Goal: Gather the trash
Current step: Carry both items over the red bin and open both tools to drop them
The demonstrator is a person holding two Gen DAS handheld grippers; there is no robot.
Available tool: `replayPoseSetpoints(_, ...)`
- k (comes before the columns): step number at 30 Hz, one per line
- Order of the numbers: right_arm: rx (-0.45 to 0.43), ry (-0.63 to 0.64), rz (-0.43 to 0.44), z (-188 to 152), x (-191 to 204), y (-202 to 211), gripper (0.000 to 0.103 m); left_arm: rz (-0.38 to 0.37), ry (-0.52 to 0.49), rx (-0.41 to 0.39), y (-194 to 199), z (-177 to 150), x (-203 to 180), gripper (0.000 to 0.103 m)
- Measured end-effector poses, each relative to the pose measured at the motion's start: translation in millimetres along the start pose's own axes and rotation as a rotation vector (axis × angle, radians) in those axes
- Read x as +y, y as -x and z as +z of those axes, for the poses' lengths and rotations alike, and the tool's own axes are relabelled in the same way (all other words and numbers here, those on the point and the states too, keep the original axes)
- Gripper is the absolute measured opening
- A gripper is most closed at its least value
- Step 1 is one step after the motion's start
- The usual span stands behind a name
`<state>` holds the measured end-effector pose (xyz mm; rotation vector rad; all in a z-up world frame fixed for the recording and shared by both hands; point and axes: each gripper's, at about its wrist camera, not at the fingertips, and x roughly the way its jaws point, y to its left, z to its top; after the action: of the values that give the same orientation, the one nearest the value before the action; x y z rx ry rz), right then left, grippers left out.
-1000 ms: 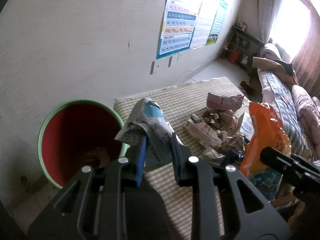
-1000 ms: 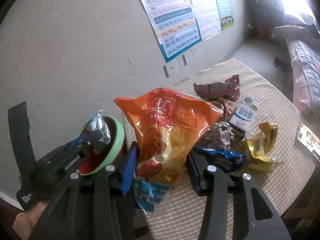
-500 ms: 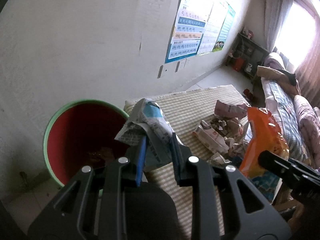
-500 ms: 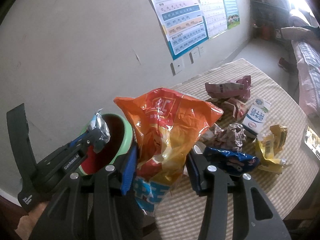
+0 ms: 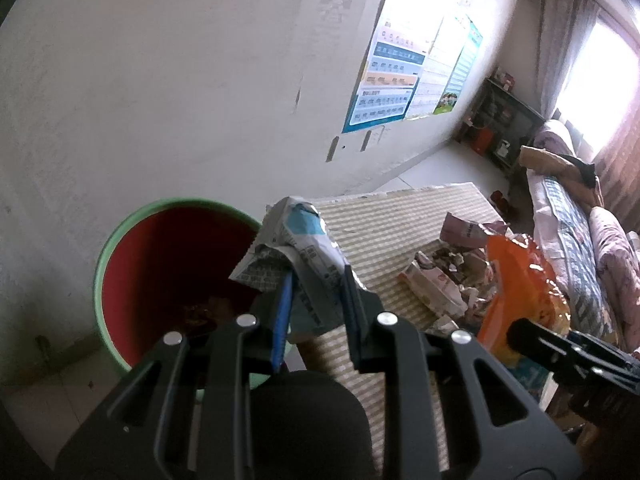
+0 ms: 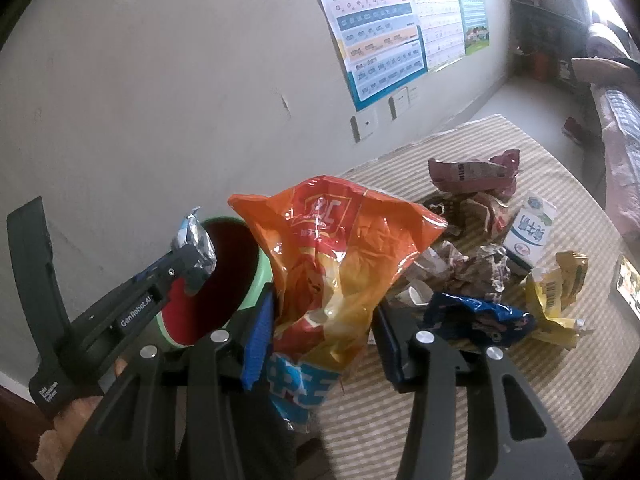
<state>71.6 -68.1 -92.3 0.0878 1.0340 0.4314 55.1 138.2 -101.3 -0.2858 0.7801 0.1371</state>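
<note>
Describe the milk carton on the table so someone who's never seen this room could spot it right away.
Start at the striped table against the wall and find the trash pile on it. On the pile's right side, behind the crumpled yellow wrapper, the milk carton stands upright. It is the only boxy, uncrushed item there, white with blue print; everything around it is crumpled wrapper.

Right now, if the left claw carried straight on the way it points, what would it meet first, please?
Probably the striped table near its bin-side edge: the left claw, shut on the crumpled silver wrapper, points just right of the red bin. Depth is unclear.
</note>
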Motion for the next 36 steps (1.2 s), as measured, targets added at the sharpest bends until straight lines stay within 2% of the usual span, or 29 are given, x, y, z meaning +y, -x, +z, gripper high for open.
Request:
replayPoseSetpoints(10, 0.024, 0.021, 0.022, 11.4, 17.8, -19.6, 0.047, 0.039, 0.057, 0.004, -6.9, 3.9, 32.7, 0.023)
replayPoseSetpoints(20, 0.056, 0.073, 0.092, 30.1, 61.3, -49.6, 0.047, 0.089, 0.129, 0.007, -14.7, 8.6, 78.1, 0.023)
replayPoseSetpoints(29, 0.110, 0.114, 0.150, 43.7, 101.9, -86.6, 0.047, 0.104, 0.174, 0.015, -27.4, 16.4, 105.1, 0.023)
replayPoseSetpoints(36, 0.163, 0.105, 0.186, 46.4, 116.0, -113.1, 0.048, 0.136, 0.197, 0.007, -31.7, 20.8, 118.0, 0.024)
